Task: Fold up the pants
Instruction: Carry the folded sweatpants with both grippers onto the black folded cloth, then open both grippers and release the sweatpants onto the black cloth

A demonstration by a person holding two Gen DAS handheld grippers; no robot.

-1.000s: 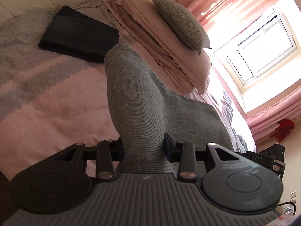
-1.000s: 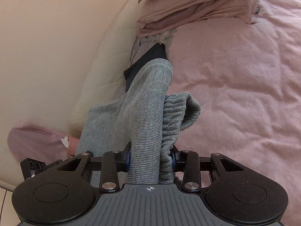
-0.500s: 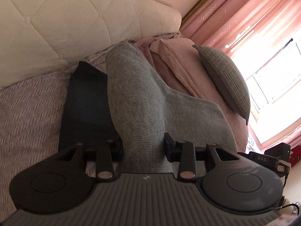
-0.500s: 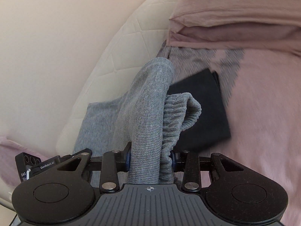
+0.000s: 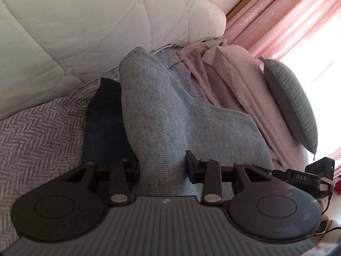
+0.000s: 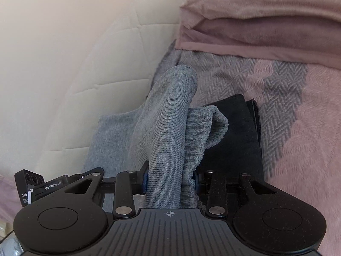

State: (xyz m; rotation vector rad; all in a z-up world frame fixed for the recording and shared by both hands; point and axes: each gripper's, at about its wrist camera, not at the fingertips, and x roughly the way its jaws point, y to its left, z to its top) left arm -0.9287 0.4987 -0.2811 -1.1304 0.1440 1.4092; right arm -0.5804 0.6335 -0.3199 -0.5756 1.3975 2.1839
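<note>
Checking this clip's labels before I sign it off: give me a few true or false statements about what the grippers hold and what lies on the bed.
1. Both grippers are clamped on the grey pants. True: the left gripper and the right gripper each pinch a bunch of the knit.
2. The ribbed waistband is bunched at the left gripper. False: the ribbed waistband sits at the right gripper.
3. A dark folded garment lies on the bed beneath the pants. True.
4. The grey cushion lies flat on the herringbone blanket. False: it leans against the pink pillows near the window.
5. The headboard is quilted and light-coloured. True.
</note>
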